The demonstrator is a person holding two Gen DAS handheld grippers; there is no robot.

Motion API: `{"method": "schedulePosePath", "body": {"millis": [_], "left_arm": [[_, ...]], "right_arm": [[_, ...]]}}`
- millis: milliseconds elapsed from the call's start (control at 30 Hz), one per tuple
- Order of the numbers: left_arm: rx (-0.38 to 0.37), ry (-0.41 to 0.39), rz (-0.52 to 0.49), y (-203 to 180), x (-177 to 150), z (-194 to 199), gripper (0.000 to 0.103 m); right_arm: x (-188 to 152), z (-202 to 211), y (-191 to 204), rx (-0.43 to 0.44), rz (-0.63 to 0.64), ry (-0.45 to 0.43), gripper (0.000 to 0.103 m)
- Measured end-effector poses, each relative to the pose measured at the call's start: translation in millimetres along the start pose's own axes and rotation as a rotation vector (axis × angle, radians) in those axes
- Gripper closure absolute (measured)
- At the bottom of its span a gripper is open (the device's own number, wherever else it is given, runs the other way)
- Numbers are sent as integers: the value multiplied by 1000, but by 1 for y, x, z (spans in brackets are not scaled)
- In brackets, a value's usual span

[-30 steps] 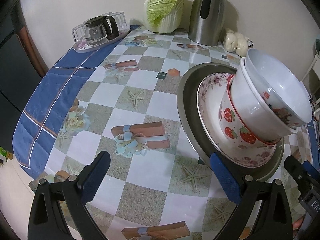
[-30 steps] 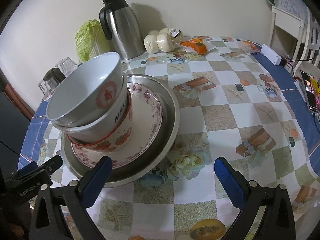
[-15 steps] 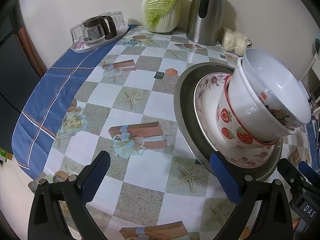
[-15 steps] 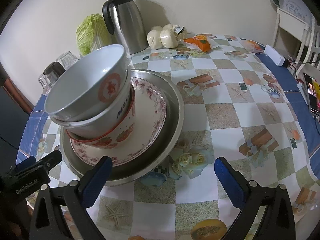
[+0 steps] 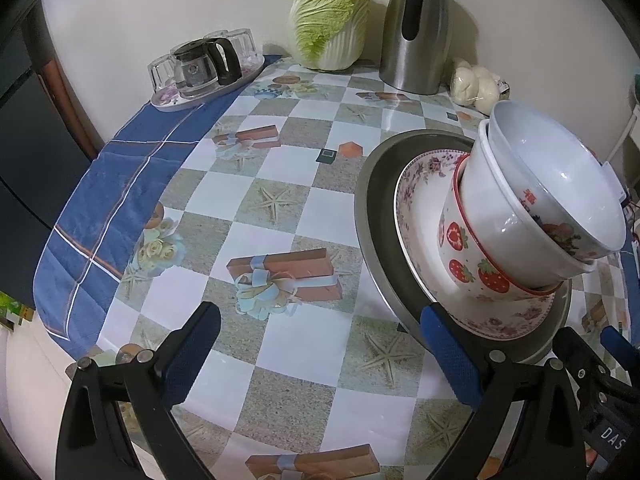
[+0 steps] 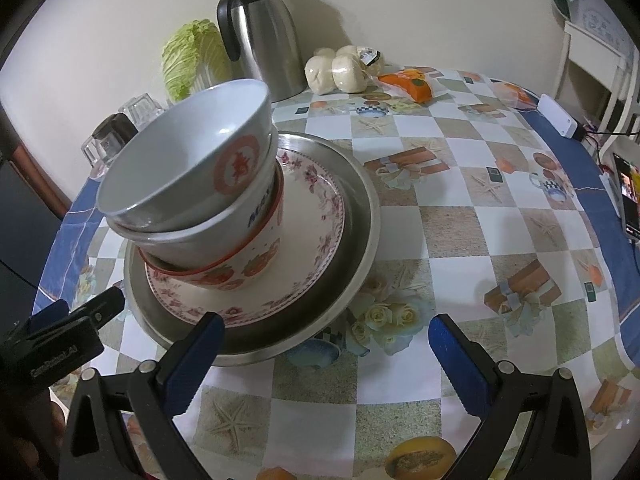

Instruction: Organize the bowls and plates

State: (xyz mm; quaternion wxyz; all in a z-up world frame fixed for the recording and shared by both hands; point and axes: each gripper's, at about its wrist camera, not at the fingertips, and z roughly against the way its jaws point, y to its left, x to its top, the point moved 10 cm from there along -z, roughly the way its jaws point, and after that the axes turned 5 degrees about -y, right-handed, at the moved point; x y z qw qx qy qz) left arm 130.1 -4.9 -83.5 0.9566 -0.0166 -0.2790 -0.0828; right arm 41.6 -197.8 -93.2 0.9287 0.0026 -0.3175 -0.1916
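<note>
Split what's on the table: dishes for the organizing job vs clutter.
Job: metal plate, floral plate, strawberry bowl, middle white bowl, top white bowl.

Clutter: cabbage, steel jug, buns, glass tray, orange packet.
</note>
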Motion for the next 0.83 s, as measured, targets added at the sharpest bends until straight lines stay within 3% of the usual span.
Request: {"method": "schedulePosePath", "body": {"millis": [833], "left_arm": [[38, -38, -4, 2, 4, 6, 3]], "right_arm": [[1, 2, -4, 10, -10, -1, 0]]}}
